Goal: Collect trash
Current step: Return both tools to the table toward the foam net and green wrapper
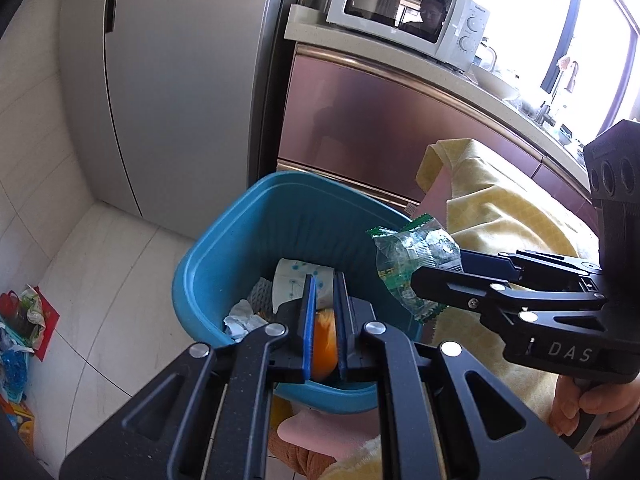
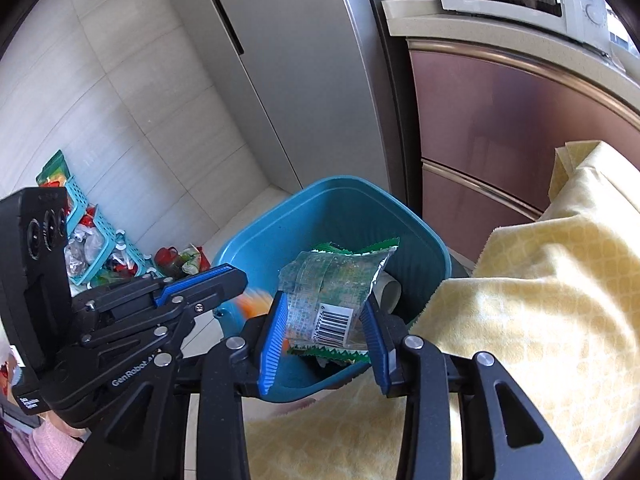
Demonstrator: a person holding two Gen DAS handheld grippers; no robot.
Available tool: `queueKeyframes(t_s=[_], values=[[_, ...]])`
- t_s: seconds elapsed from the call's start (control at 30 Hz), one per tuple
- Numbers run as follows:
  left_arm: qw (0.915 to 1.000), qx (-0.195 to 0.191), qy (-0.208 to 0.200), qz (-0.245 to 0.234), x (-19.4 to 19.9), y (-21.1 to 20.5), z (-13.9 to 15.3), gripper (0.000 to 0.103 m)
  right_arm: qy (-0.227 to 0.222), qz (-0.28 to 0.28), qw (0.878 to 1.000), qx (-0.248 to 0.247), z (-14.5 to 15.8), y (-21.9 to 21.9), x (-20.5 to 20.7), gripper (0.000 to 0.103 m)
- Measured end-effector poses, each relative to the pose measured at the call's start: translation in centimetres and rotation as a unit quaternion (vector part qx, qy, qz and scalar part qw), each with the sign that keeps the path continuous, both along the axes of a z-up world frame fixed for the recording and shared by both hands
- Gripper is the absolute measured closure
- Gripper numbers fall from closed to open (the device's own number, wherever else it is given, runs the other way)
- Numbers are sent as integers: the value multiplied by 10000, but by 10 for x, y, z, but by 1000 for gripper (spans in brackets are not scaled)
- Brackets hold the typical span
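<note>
Right hand-held gripper (image 2: 324, 332): fingers clamped on a green-and-clear snack wrapper (image 2: 334, 292), held just above the open blue bin (image 2: 348, 208).
Wrapper print: a barcode label faces the right wrist camera, its digits too blurred to read in full; in the left wrist view the same wrapper (image 1: 416, 264) hangs over the bin's near rim.
Left hand-held gripper (image 1: 324, 320): blue pads drawn nearly together; an orange object (image 1: 324, 348) shows between them, but I cannot tell whether it is gripped or lying below.
Gripper lettering: "DAS" on the right tool body (image 1: 570, 354), "GenRobot" on the left one (image 2: 134, 370).
Bin contents: crumpled white paper (image 1: 244, 318) and a printed paper cup (image 1: 298, 282).
Microwave (image 1: 408, 12): white, small brand word above its two dials, unreadable.
Yellow cloth (image 2: 532, 300): draped just beside the bin.
Floor (image 1: 112, 300): colourful packets (image 1: 20, 320) piled near the wall, well apart from the bin.
</note>
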State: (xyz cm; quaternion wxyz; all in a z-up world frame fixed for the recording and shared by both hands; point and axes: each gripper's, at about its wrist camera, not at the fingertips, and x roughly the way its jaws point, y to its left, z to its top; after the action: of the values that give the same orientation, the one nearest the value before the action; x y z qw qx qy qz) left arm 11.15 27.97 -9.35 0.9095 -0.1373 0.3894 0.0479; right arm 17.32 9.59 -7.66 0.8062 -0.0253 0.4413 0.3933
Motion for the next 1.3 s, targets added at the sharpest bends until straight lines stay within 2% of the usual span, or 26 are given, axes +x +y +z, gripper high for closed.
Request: queueKeyframes(t_s=[0.07, 0.17, 0.43, 0.63, 0.77, 1.0, 1.17, 1.3], values=[[10000, -41, 40, 27, 2, 1, -5, 94, 12, -30, 10000, 9, 0, -1, 2, 66], [9999, -74, 60, 39, 4, 2, -10, 94, -14, -103, 9999, 5, 0, -2, 3, 59], [10000, -73, -56, 25, -3, -2, -5, 94, 28, -168, 9997, 184, 2, -18, 5, 59], [9991, -101, -362, -173, -13, -17, 13, 84, -268, -208, 9986, 403, 21, -50, -13, 59], [9965, -141, -598, -568, -14, -43, 28, 72, -501, -446, 9963, 532, 36, -93, -26, 59], [9860, -98, -760, -1482, 1, -113, 47, 66, -724, -1341, 9864, 608, 50, -190, -40, 59], [9748, -77, -764, -2095, 20, -175, 55, 62, -784, -2066, 9739, 516, 49, -259, -46, 59], [9646, -33, -704, -2540, 40, -230, 58, 59, -792, -2681, 9589, 478, 47, -315, -46, 59]])
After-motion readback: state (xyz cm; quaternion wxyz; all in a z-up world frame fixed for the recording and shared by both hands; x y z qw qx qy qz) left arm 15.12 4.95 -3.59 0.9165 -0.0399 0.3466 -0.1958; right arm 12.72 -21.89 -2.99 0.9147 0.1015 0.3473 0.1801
